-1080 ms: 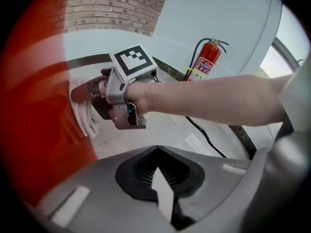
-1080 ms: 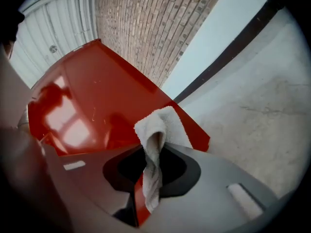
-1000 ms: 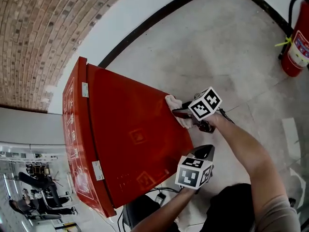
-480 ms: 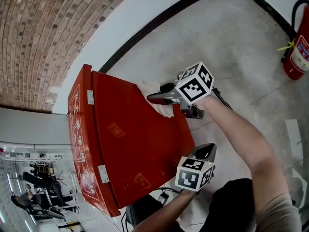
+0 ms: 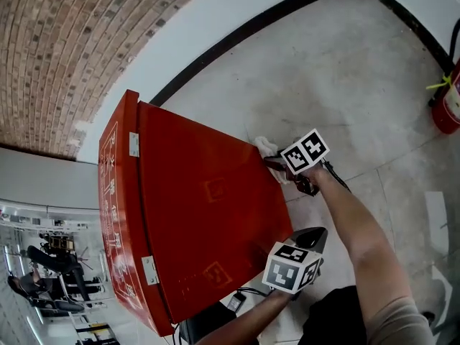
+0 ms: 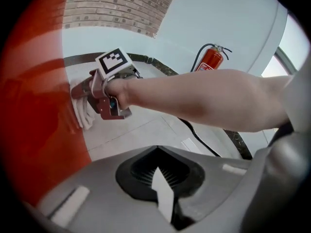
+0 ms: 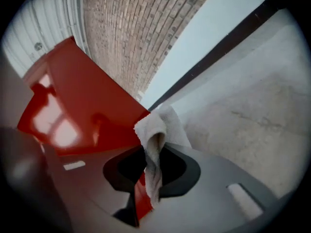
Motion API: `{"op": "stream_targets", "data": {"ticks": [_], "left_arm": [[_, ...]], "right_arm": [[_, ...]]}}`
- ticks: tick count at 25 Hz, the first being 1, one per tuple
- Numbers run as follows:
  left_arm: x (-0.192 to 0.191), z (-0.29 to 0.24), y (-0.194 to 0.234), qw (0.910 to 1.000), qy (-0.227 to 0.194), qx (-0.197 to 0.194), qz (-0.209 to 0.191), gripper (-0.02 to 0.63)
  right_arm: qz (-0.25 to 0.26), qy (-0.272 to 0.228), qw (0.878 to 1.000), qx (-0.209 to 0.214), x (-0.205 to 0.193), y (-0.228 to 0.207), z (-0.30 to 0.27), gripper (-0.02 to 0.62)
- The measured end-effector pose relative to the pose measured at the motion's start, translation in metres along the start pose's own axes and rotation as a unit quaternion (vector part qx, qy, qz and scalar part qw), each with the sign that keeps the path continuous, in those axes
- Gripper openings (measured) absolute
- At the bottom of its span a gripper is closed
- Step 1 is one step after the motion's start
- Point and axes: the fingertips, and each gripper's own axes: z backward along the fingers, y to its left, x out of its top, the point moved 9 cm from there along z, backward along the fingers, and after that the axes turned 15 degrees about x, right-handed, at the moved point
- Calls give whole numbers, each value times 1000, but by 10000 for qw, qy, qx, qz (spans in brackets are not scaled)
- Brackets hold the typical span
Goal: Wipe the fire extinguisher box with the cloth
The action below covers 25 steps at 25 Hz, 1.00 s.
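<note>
Head view gives me one red fire extinguisher box [image 5: 208, 214], its door closed, so I cannot see what is inside. My right gripper [image 5: 272, 162] is clamped on the single white cloth [image 5: 267, 148], which lies against the box's right edge near the upper corner. My left gripper [image 5: 311, 234] hangs just off the lower right corner, jaws drawn together to a thin pale slit, holding nothing. One fire extinguisher [image 5: 451, 103] stands well apart on the floor [image 5: 345, 70].

Brick wall [image 5: 57, 42] above a white band [image 5: 237, 6], black skirting [image 5: 287, 14], grey concrete floor [image 5: 345, 70] with joint lines.
</note>
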Motion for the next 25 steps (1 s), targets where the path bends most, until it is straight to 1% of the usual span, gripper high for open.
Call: {"op": "stream_targets", "data": {"ticks": [2,5,8,10,12,13,15,18,21,23,25], "left_arm": [[-4,0,-2,10000,21,-51,38,0],[-12,4,-3,9999,41,-120,8,0],[-17,11,-5,9996,-1,-170,-204,0],[-21,15,-6,9988,-44,-240,-426,0],[-24,22,-6,9972,-111,-302,-677,0],[-25,26,-5,9961,-148,-351,-791,0],[-27,39,-6,9936,-222,-546,-965,0],[-30,62,-17,9879,-240,-867,-1262,0],[-27,101,-18,9804,-240,-1024,-1664,0],[-26,130,-13,9749,-230,-1099,-1923,0],[-31,156,-14,9673,-187,-1244,-2204,0]], "right_arm": [[-230,62,9997,-100,-15,-5,1,80],[-427,98,9990,4,-23,3,5,78],[-376,154,9986,343,-24,26,10,80],[-249,42,9980,586,-22,49,18,80],[-26,-116,9982,595,-17,75,30,80],[126,-186,9986,486,-14,90,37,80],[522,-276,9982,82,-10,124,56,80],[1049,-234,9910,-800,-17,184,92,81],[1250,-198,9800,-1537,-16,251,113,81],[1341,-159,9725,-1899,-11,294,115,81],[1333,-150,9655,-2233,-12,336,120,83]]}}
